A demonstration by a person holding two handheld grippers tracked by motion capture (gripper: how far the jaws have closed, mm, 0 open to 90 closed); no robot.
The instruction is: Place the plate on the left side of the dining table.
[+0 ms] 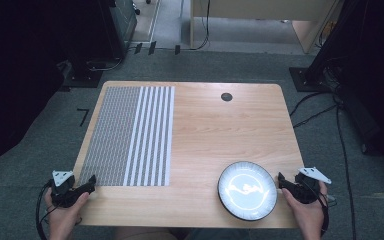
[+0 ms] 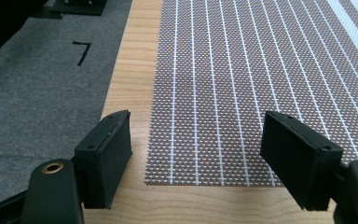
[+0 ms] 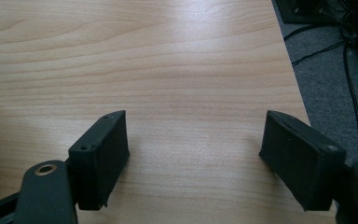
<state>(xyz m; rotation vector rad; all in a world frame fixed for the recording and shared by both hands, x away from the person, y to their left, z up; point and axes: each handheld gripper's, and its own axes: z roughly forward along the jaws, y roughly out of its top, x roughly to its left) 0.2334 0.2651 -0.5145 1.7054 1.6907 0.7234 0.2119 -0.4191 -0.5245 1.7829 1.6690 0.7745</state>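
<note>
On the high view, the light wooden rectangular table [image 1: 205,130] carries a grey-and-white striped woven placemat [image 1: 130,135] across its 9 o'clock half and a round white ceramic plate with a dark rim [image 1: 247,190] at about 5 o'clock, near the front edge. A small black round cap [image 1: 226,97] sits in the tabletop at 1 o'clock.

The left gripper [image 1: 87,186] is held at the table's 7 o'clock corner, just beside the near-left corner of the placemat. On the left gripper view its jaws stand spread wide apart, nothing between them; the placemat [image 2: 242,93] corner lies on the tabletop ahead of the gap, not touched by the pads.

The right gripper [image 1: 283,181] is held at the 4 o'clock edge, jaw tips just beside the plate's 3 o'clock rim. On the right gripper view its jaws are likewise spread, with bare wood [image 3: 168,70] between them. Contact with the plate cannot be told.
</note>
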